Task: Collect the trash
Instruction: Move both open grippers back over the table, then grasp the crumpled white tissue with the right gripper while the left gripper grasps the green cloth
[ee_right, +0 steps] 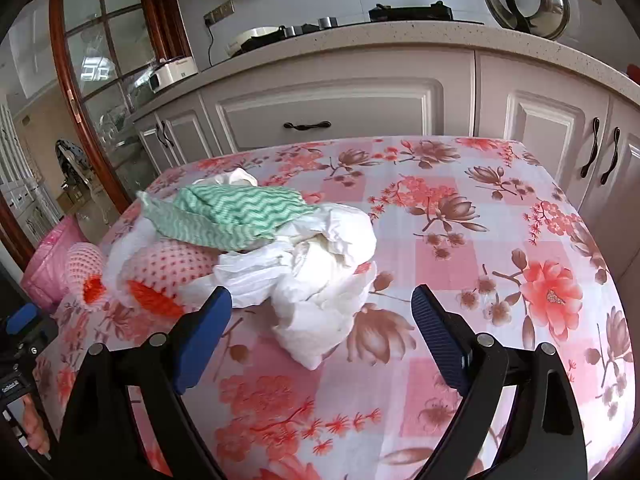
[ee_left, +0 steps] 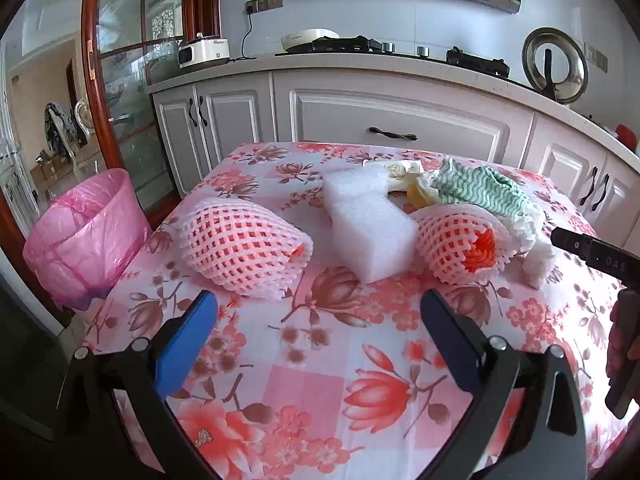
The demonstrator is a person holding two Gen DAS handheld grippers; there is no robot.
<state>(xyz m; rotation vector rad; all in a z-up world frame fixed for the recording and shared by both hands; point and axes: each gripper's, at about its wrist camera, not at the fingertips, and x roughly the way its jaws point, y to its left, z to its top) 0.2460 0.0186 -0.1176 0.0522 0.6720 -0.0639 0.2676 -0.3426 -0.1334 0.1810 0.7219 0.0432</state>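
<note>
Both claws, left claw [ee_left: 320, 320] and right claw [ee_right: 320, 320], gape wide, empty — approach step. Crumpled white paper [ee_right: 324, 280] lies on the surface [ee_right: 500, 260] at twelve o'clock; next, close on it, carry to pink bin [ee_left: 80, 236].

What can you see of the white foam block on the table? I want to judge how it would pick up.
The white foam block looks like soft, layered packing foam with a slightly bumpy surface, roughly rectangular and notched at its far end. It lies flat on the floral tablecloth, angled toward the camera, between two pink foam fruit nets. Its far end meets small packaging scraps. Nothing grips it.
</note>
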